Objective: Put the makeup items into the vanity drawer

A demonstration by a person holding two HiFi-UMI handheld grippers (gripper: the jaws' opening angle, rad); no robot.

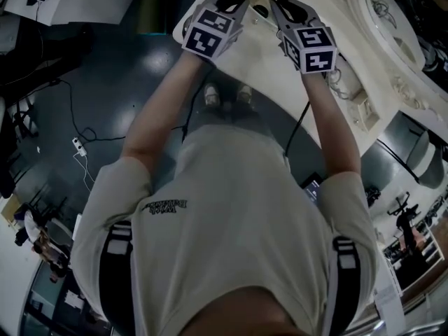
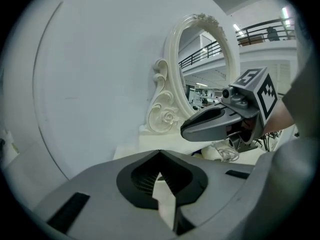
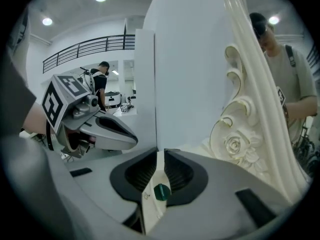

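In the head view both grippers are held side by side above the cream vanity table (image 1: 260,63). The tips of my left gripper (image 1: 235,4) (image 2: 160,156) meet, and only a cream wedge shows low in its gap. My right gripper (image 1: 280,7) (image 3: 158,156) has its jaws almost together. A thin cream piece with a dark green round cap (image 3: 161,191) fills the slit between them. Each gripper also shows in the other's view: the right gripper (image 2: 186,129) and the left gripper (image 3: 133,137). No drawer or other makeup item is visible.
The carved oval mirror frame (image 1: 392,44) (image 2: 167,101) (image 3: 240,134) stands at the back of the table, close ahead of both grippers. A cable (image 1: 302,121) hangs off the table's edge. Cables and a power strip (image 1: 78,145) lie on the dark floor at the left.
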